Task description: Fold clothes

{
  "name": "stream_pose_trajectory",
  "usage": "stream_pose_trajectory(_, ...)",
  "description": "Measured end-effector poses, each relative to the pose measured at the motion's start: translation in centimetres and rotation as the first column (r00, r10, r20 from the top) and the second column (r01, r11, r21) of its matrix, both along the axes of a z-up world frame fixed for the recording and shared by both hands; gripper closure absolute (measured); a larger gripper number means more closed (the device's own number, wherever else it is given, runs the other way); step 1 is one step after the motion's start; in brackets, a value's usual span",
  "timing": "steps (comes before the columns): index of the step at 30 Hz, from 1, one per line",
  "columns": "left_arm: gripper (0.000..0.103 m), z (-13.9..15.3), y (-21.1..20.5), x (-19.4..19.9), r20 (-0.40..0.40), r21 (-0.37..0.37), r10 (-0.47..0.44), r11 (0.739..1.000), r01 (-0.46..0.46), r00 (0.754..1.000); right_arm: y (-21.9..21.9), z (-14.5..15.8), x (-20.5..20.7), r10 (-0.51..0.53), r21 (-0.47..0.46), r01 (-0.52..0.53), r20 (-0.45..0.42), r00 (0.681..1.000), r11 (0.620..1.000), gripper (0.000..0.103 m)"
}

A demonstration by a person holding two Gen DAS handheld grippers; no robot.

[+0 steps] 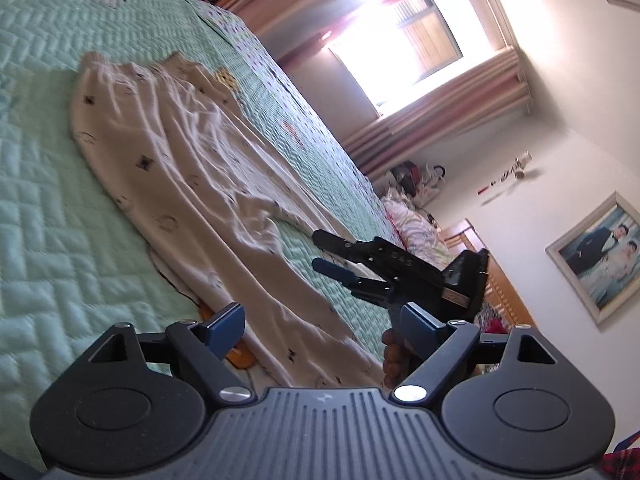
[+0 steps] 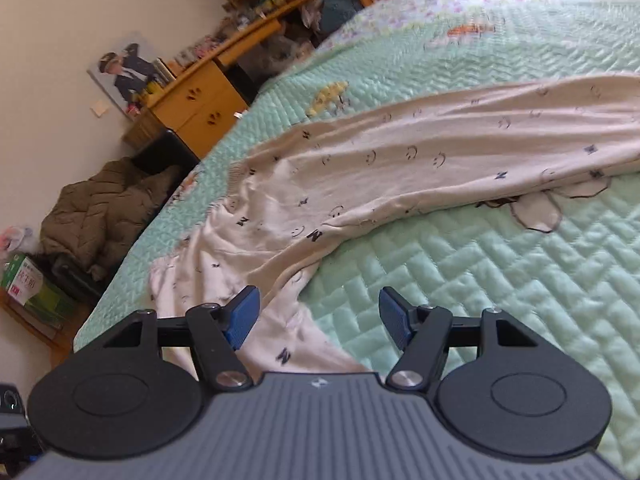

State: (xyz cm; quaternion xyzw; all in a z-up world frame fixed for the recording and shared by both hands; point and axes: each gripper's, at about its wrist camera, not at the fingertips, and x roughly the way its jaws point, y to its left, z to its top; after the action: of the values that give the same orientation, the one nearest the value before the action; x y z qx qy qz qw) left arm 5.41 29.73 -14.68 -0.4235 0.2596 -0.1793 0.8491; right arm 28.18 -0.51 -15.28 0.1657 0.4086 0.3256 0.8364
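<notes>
A pair of beige trousers (image 1: 172,168) with small dark prints lies stretched out on the green quilted bed cover (image 1: 48,208). In the left wrist view its waistband is at the far end and its legs run toward me. My left gripper (image 1: 322,326) is open above the leg ends and holds nothing. My right gripper (image 1: 322,251) shows there too, open, just past the trouser legs, with a hand (image 1: 394,356) on its grip. In the right wrist view the right gripper (image 2: 318,314) is open over a leg hem of the trousers (image 2: 360,168), and its pads are clear of the cloth.
A bright window (image 1: 404,44) with striped curtains, a wooden headboard (image 1: 500,280) with pillows and a framed photo (image 1: 600,256) lie beyond the bed. On the other side are a wooden desk (image 2: 200,96), a brown jacket (image 2: 100,212) on a chair and a green box (image 2: 24,280).
</notes>
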Motion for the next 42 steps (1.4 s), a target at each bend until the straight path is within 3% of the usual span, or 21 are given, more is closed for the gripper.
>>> stream_pose_trajectory(3, 0.017, 0.0, 1.2, 0.1, 0.011, -0.022, 0.014, 1.0, -0.013, 1.0, 0.8, -0.6, 1.5, -0.039, 0.008, 0.039, -0.007, 0.999, 0.999, 0.036)
stream_pose_trajectory(5, 0.016, 0.1, 1.9, 0.5, 0.024, -0.028, 0.017, 0.999, -0.016, 1.0, 1.4, 0.0, 1.9, -0.032, -0.014, 0.033, 0.061, 0.998, 0.999, 0.036)
stream_pose_trajectory(7, 0.016, 0.3, 2.5, 0.9, 0.038, -0.022, 0.023, 0.999, -0.023, 0.999, 2.8, 0.9, 1.5, 0.02, -0.111, 0.0, 0.173, 0.985, 0.994, 0.036)
stream_pose_trajectory(12, 0.015, 0.2, 4.1, 2.1, 0.045, -0.014, 0.039, 0.999, -0.039, 0.998, 5.8, 2.2, 0.0, 0.209, -0.386, -0.036, 0.416, 0.885, 0.922, 0.036)
stream_pose_trajectory(18, 0.015, 0.4, 5.4, 4.1, 0.044, 0.055, 0.031, 0.998, -0.033, 0.999, 7.3, 1.4, 0.7, 0.406, -0.488, -0.172, 0.426, 0.808, 0.855, 0.036)
stream_pose_trajectory(20, 0.015, 0.8, 6.0, 5.0, 0.05, 0.077, 0.047, 0.996, -0.051, 0.998, 7.3, 1.3, 1.6, 0.382, -0.434, -0.195, 0.398, 0.834, 0.879, 0.036)
stream_pose_trajectory(23, 0.015, 1.9, 7.2, 7.0, 0.063, 0.126, 0.087, 0.988, -0.094, 0.994, 6.7, 1.3, 2.6, 0.282, -0.277, -0.192, 0.334, 0.899, 0.941, 0.035)
stream_pose_trajectory(26, 0.016, 2.9, 8.5, 10.0, 0.073, 0.192, 0.127, 0.972, -0.138, 0.989, 6.9, 0.7, 2.8, 0.242, -0.249, -0.164, 0.324, 0.914, 0.954, 0.035)
stream_pose_trajectory(30, 0.024, 3.3, 10.3, 14.4, 0.049, 0.228, 0.162, 0.959, -0.169, 0.986, 6.9, 0.3, 3.1, 0.237, -0.307, -0.128, 0.353, 0.905, 0.943, 0.035)
stream_pose_trajectory(35, 0.026, 3.9, 10.3, 17.0, 0.097, 0.148, 0.18, 0.97, -0.193, 0.979, 5.8, 0.8, 4.0, 0.278, -0.38, -0.117, 0.404, 0.872, 0.918, 0.035)
stream_pose_trajectory(39, 0.023, 3.0, 8.7, 18.3, 0.142, 0.076, 0.165, 0.981, -0.177, 0.976, 6.4, 2.0, 3.7, 0.394, -0.371, -0.237, 0.437, 0.808, 0.898, 0.035)
stream_pose_trajectory(42, 0.022, 1.4, 8.1, 19.1, 0.149, 0.018, 0.179, 0.983, -0.183, 0.973, 8.1, 2.3, 5.1, 0.508, -0.275, -0.432, 0.349, 0.788, 0.859, 0.036)
